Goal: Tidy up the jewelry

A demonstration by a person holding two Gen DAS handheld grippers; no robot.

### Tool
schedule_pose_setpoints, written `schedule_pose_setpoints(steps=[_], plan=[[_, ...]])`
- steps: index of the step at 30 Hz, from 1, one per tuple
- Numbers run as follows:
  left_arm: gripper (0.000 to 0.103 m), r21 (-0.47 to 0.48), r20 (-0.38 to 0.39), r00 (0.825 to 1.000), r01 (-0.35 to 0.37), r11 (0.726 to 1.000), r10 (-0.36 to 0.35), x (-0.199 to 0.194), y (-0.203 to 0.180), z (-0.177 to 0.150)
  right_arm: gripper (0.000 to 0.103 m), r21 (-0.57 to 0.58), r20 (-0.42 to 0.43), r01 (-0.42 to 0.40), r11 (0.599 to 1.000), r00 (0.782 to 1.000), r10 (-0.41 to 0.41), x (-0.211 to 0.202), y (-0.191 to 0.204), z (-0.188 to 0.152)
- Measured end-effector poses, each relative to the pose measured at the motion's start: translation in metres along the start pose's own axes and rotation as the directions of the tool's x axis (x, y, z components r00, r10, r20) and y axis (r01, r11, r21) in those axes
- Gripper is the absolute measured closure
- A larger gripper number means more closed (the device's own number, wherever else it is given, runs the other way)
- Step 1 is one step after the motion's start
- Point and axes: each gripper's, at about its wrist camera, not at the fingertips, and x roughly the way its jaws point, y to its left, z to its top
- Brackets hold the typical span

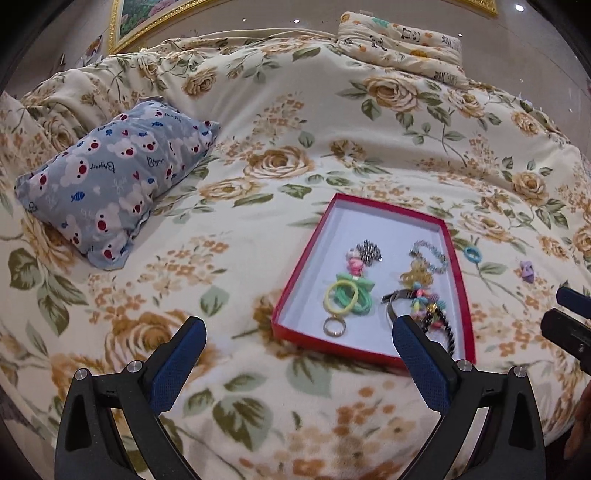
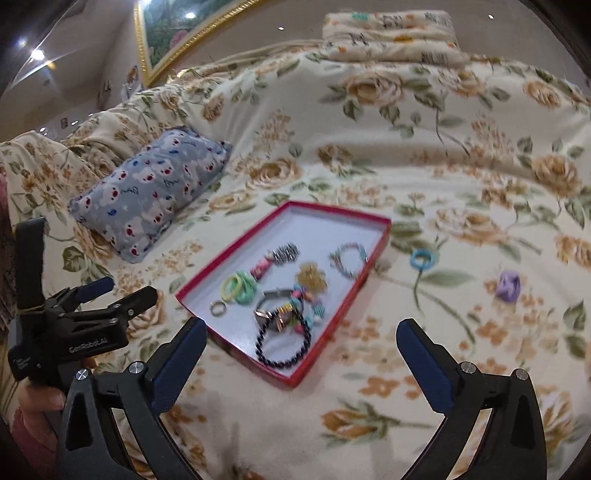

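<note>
A red box [image 1: 458, 273] with a white floor lies on the flowered bedspread; it also shows in the right wrist view [image 2: 343, 314]. It holds several pieces: green and yellow hair ties [image 1: 343, 295], a metal ring [image 1: 334, 328], a dark bead bracelet [image 2: 282, 343], a watch [image 2: 273, 314] and a beaded bracelet [image 2: 349, 258]. A blue hair tie [image 2: 422, 258] and a purple flower piece [image 2: 509, 286] lie on the bedspread right of the box. My left gripper [image 1: 299, 332] is open and empty before the box. My right gripper [image 2: 301, 334] is open and empty above the box's near corner.
A blue bear-print pillow [image 1: 110, 181] lies left of the box. A folded patterned blanket [image 1: 402, 40] sits at the back. A gold-framed picture [image 2: 177, 33] hangs behind the bed. My left gripper also shows at the left of the right wrist view [image 2: 110, 291].
</note>
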Motion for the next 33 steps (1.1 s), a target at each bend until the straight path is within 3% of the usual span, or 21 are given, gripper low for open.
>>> schedule_pose_setpoints(steps=[7,19,33], plan=[[0.001,0.008,0.021,0.998,0.054,0.999,-0.054,0.004,-0.004,-0.01,0.0,0.016,0.003,0.006,1.0,1.0,-0.006,0.011,-0.004,-0.02],[0.001,0.053,0.043,0.999,0.001,0.999,-0.004,0.001,-0.007,-0.017,0.0,-0.017,0.023,0.027,1.0,0.999,-0.026,0.01,-0.002,-0.032],[0.001,0.049,0.064,0.998,-0.005,0.999,0.002,-0.011,-0.006,-0.017,0.0,-0.059,0.076,0.037,0.998,0.997,-0.033,-0.002,0.006,-0.026]])
